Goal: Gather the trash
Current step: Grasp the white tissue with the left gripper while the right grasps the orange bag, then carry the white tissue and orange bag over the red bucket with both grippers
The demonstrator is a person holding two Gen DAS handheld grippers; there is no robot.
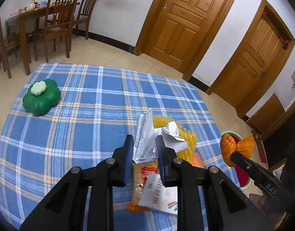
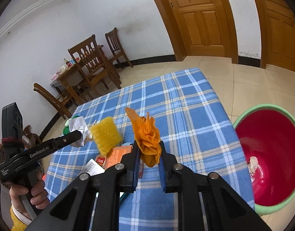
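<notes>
the left gripper [image 1: 144,144] is clamped on a silver wrapper [image 1: 144,134] standing upright over the bench [image 1: 80,125]; beside it a yellow sponge [image 2: 107,135]. right gripper [image 2: 148,154] pinches orange wrapper [image 2: 147,134], perhaps upright. further right, the red bin [image 2: 270,154].

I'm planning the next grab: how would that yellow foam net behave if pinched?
The yellow foam net looks spongy and mesh-like, so it would probably squash flat rather than resist. It seems light for its size. It lies against other wrappers on the tablecloth, so it may drag them along.
</notes>
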